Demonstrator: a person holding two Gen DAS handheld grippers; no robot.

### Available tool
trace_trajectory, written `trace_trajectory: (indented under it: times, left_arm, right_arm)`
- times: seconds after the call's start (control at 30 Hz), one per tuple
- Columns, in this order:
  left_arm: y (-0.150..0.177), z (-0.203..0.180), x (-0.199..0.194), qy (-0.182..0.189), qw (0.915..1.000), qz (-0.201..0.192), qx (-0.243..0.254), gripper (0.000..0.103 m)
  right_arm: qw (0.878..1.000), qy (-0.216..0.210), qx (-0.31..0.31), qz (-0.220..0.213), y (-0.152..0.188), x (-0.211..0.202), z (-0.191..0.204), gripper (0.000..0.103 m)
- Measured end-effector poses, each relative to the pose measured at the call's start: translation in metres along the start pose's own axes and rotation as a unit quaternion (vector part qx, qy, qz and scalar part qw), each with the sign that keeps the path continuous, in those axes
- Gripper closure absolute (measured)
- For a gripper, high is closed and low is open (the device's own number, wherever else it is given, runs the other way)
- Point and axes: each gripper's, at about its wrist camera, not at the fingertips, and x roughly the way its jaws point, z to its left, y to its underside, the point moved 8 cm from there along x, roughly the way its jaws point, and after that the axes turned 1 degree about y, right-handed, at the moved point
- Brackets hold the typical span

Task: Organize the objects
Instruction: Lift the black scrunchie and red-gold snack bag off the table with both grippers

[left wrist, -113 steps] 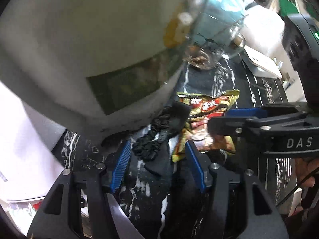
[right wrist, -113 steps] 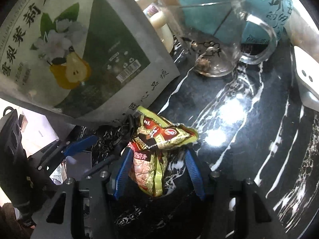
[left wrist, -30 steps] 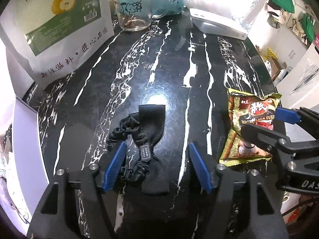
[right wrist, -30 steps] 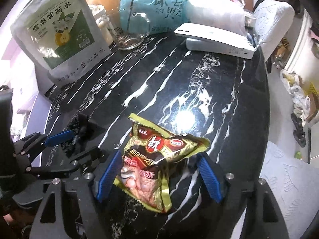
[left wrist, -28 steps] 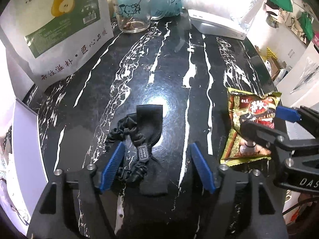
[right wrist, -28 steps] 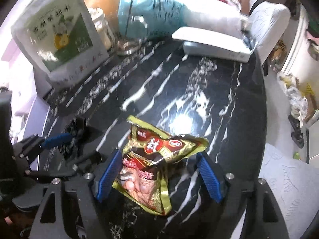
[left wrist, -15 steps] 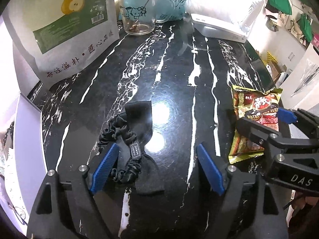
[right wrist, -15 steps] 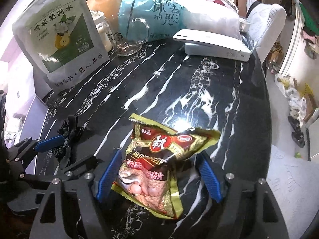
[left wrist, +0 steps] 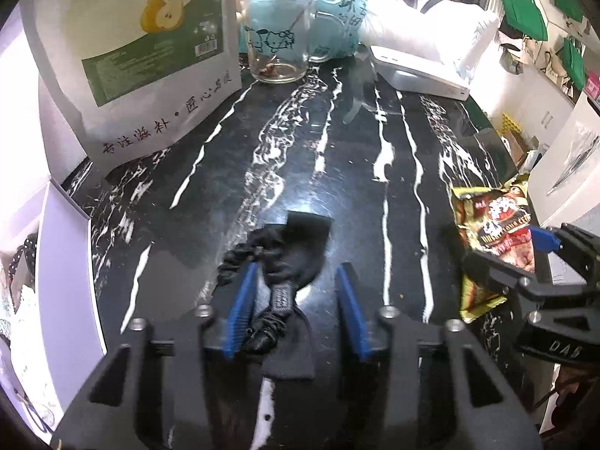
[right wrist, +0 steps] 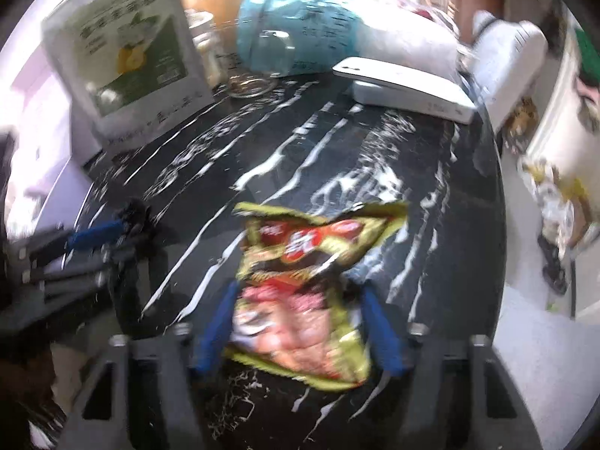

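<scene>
White pear-print pouch [left wrist: 138, 56] upright far-left on tabletop [left wrist: 337, 172]; glass mug [left wrist: 279, 48] beside it; white flat device [left wrist: 420, 75] far-right.

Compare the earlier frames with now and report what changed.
Both grippers' jaws have just been closing: the left gripper around the black hair scrunchie, its left pad touching, and the right gripper onto the snack packet, which is crumpling. Earlier both objects lay near the pear pouch. Glass mug unmoved.
</scene>
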Motion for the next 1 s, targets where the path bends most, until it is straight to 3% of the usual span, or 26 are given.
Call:
trace_trajectory:
  times: [0.07,0.13,0.27,0.63,1.0]
  left_arm:
    - [-0.003,0.004,0.001,-0.001,1.0000,0.002,-0.002,0.080]
    - [-0.005,0.009,0.001,-0.001,0.9999,0.005,-0.010,0.086]
    - [-0.006,0.011,0.002,-0.007,0.9995,0.018,-0.026,0.087]
    - [-0.010,-0.008,-0.023,0.012,0.9987,0.031,-0.039,0.087]
    - [-0.033,-0.028,-0.080,0.016,0.9987,0.014,-0.047,0.087]
  right_arm:
    - [1.000,0.000,0.004,0.003,-0.001,0.000,0.001,0.056]
    - [1.000,-0.004,0.007,0.003,0.000,-0.001,0.000,0.059]
    - [0.999,-0.032,0.019,0.020,-0.002,-0.002,-0.002,0.064]
    - [0.999,-0.051,0.009,0.012,-0.018,-0.034,-0.005,0.064]
    - [0.997,-0.080,-0.009,-0.003,-0.039,-0.085,-0.004,0.064]
